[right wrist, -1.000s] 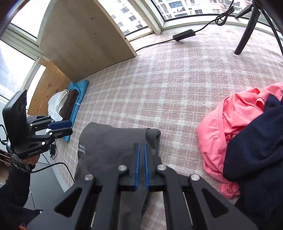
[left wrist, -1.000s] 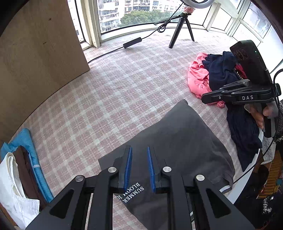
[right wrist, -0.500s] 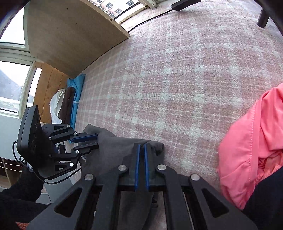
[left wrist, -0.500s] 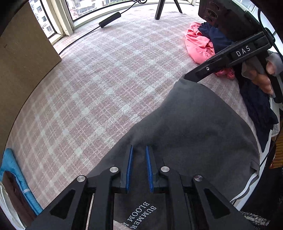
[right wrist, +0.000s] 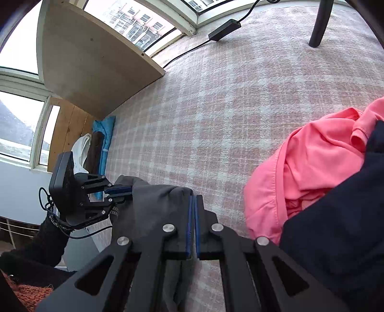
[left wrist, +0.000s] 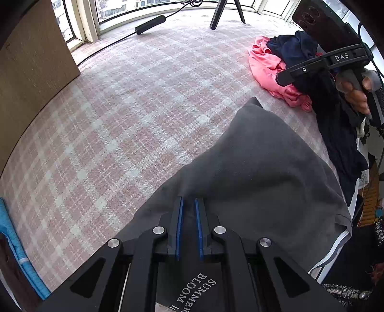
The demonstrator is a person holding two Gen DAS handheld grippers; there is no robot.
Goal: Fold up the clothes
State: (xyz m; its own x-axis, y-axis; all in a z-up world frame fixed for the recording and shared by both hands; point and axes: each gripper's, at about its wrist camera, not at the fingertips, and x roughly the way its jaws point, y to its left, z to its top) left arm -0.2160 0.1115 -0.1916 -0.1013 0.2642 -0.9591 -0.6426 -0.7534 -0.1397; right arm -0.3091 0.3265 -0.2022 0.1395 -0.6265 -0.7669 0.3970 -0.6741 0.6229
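A dark grey garment with a white "SUMMER BLOOM" print lies on the pink plaid cover. My left gripper points steeply down at the garment's near left edge. Its jaws are closing, with a ridge of grey cloth pinched between the blue pads. The right wrist view shows that left gripper clamped on the garment edge. My right gripper is shut, with the garment's far corner just left of its tips. From the left wrist view the right gripper hangs clear above that corner.
A pink garment and a navy one are heaped at the right. Folded blue, brown and white clothes are stacked at the left by a wooden board. A tripod leg and a black cable box stand by the windows.
My left gripper came down onto the grey garment and its jaws narrowed on the cloth. My right gripper drew back from the far corner, which now lies flat.
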